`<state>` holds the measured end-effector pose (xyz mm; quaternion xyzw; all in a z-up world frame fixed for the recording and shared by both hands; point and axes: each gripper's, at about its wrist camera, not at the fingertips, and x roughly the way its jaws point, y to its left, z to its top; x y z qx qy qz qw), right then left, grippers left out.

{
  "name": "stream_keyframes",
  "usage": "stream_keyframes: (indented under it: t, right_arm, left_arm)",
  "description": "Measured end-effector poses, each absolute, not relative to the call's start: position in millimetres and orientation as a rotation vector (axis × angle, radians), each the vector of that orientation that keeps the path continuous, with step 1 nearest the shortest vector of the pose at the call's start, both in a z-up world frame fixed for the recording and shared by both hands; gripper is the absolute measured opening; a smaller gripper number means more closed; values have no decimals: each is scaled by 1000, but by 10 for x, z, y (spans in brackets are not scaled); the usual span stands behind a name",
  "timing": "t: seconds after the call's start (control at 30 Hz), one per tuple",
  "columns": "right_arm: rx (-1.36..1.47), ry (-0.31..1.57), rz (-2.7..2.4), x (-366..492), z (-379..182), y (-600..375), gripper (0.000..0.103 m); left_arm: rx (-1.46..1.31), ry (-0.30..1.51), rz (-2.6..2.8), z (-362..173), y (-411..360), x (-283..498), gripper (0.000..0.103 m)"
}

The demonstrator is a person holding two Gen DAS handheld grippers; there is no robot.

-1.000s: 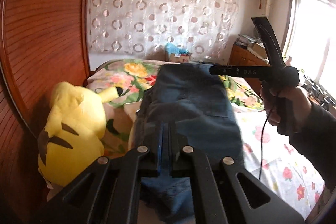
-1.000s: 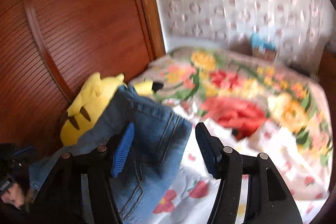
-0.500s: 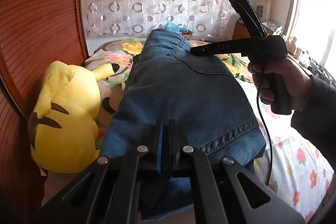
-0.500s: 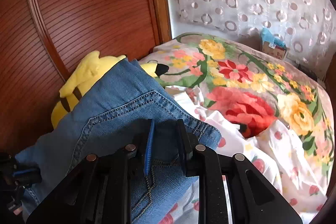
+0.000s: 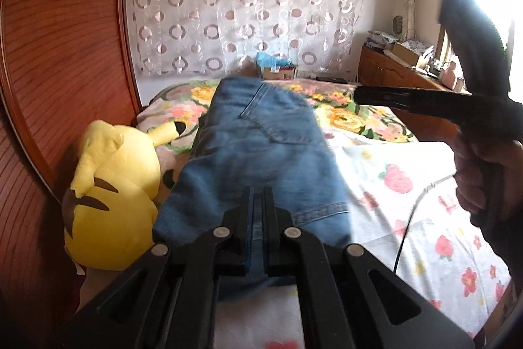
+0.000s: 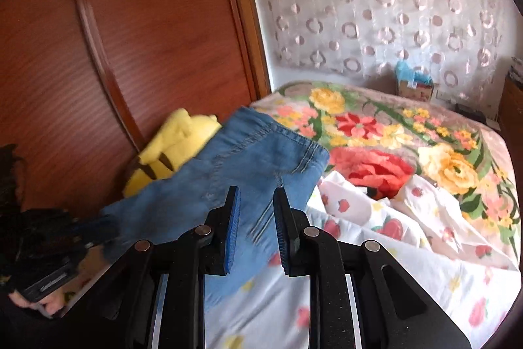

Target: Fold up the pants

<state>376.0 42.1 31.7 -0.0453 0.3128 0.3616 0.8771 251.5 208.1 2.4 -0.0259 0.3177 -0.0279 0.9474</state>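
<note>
Blue jeans (image 5: 258, 146) stretch away from me over the bed, back pocket up. My left gripper (image 5: 258, 190) is shut on their near edge. My right gripper (image 6: 255, 190) has narrow jaws with denim filling the gap between the blue pads, so it grips the jeans (image 6: 248, 165) near the waistband corner. In the left wrist view a hand (image 5: 480, 172) holds the right gripper (image 5: 358, 95) at the right. There its blurred tip sits just right of the jeans' far corner.
A yellow plush toy (image 5: 111, 185) lies left of the jeans, against a wooden wardrobe (image 5: 59, 54). A white flowered sheet (image 5: 408, 218) and a floral blanket (image 6: 392, 136) cover the bed. A cardboard box (image 5: 278, 71) stands by the curtained wall and a dresser (image 5: 392, 71) at the right.
The right gripper went from wide open around the jeans' edge to closed on it. The jeans rose toward the left camera, then stretched out lower. The right hand swung right.
</note>
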Motion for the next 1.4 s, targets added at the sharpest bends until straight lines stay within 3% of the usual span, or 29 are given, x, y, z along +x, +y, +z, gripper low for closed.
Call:
stream_keyframes:
  t: [0.33,0.87,0.93,1.03,1.1,1.4]
  right_arm:
    - [-92,533,697,2654,865,-242,19]
    - [-10,436,555,1548,1101,-1395,29]
    - [-7,416,541,1413,1161,-1509,30]
    - [-15,388,512,1218,1215,-1646,38]
    - [-13,372,494,1122,1241,-1726,52]
    - [4,337,403,743,1235,-1993,65]
  left_arm:
    - [-27,578,-104,455,1655,1990,9]
    - [19,449,-191,938,862,1109,51]
    - [25,440,-195,987,789,1037,52]
    - [42,423,-192,1062,673,914,54]
    - [50,407,-171,1096,602,823,55]
    - [41,410,-145,1136,392,560,55]
